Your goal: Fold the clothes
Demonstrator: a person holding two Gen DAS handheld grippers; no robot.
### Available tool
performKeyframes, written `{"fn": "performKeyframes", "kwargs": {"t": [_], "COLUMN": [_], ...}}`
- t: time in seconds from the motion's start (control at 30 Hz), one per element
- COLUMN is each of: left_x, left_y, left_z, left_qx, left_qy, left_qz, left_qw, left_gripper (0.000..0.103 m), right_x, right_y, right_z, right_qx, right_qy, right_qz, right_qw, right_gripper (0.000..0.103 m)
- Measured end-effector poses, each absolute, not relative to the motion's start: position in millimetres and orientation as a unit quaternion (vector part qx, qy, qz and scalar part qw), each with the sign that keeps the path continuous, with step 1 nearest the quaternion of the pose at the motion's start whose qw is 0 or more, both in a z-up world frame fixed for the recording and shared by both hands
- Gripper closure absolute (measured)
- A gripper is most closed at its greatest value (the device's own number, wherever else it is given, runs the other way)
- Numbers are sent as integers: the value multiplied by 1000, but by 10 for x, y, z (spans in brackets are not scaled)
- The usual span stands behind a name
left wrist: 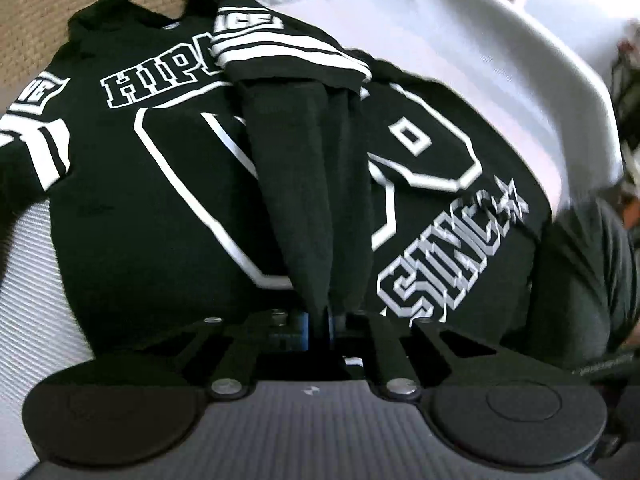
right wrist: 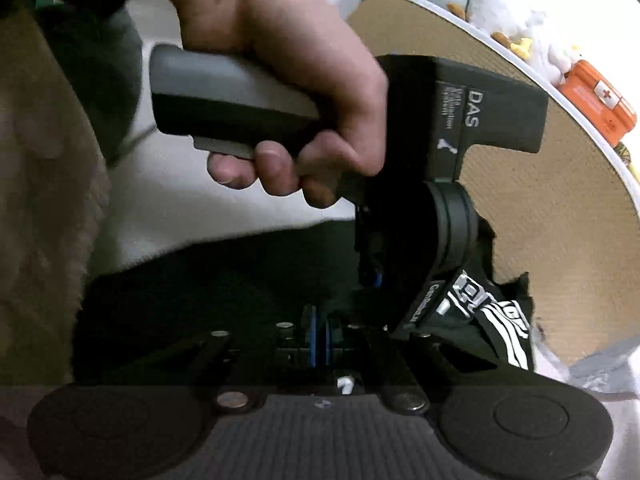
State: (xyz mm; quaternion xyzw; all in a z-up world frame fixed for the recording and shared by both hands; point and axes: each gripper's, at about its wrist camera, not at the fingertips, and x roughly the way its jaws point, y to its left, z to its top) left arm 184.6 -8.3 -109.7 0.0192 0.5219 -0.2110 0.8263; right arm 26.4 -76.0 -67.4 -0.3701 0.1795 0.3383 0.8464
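Note:
A black T-shirt [left wrist: 160,200] with white lettering and big numerals lies spread face up. My left gripper [left wrist: 326,312] is shut on a bunched fold of its black cloth, which runs up to the striped sleeve [left wrist: 288,52] lying over the chest. In the right wrist view a hand [right wrist: 280,60] holds the left gripper's housing [right wrist: 480,112] above that striped sleeve [right wrist: 504,320]. My right gripper [right wrist: 319,320] shows its blue pads [right wrist: 310,340] close together, with the shirt's dark cloth [right wrist: 200,288] gathered around and between them.
The shirt rests on a white ribbed cover [left wrist: 24,300] and white bedding [left wrist: 440,40], with a tan woven mat [right wrist: 540,200] beyond. A plush toy [right wrist: 520,20] and an orange first-aid box [right wrist: 600,104] lie past the mat's edge. A grey trouser leg [left wrist: 580,260] is beside the hem.

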Motion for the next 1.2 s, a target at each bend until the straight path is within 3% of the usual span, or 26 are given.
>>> {"fn": "performKeyframes", "kwargs": {"t": [0.2,0.43,0.6,0.83,0.97,1.03,1.2], "left_x": [1743,1746,1739,1691,1675,1667,1683], "left_y": [119,196,284,327,391,436,554], "left_z": [-1183,-1356,-1348,-1411,-1390,-1406,-1431], "left_qx": [38,29,26,43,50,48,30], "left_qy": [539,566,577,602,607,609,610], "left_qz": [-174,-166,-177,-187,-188,-185,-177], "left_qw": [823,807,797,775,771,769,772], "left_gripper": [97,96,95,92,81,81,81], "right_x": [217,349,442,325,325,319,321], "right_y": [-731,-937,-1061,-966,-1025,-1066,-1175], "right_z": [-624,-580,-638,-711,-702,-706,-721], "right_qx": [-336,-270,-235,-274,-263,-260,-261], "right_qy": [202,225,254,248,255,262,273], "right_qz": [371,373,392,412,428,435,448], "right_qw": [842,859,853,833,826,822,810], "right_gripper": [90,65,64,60,60,54,54]}}
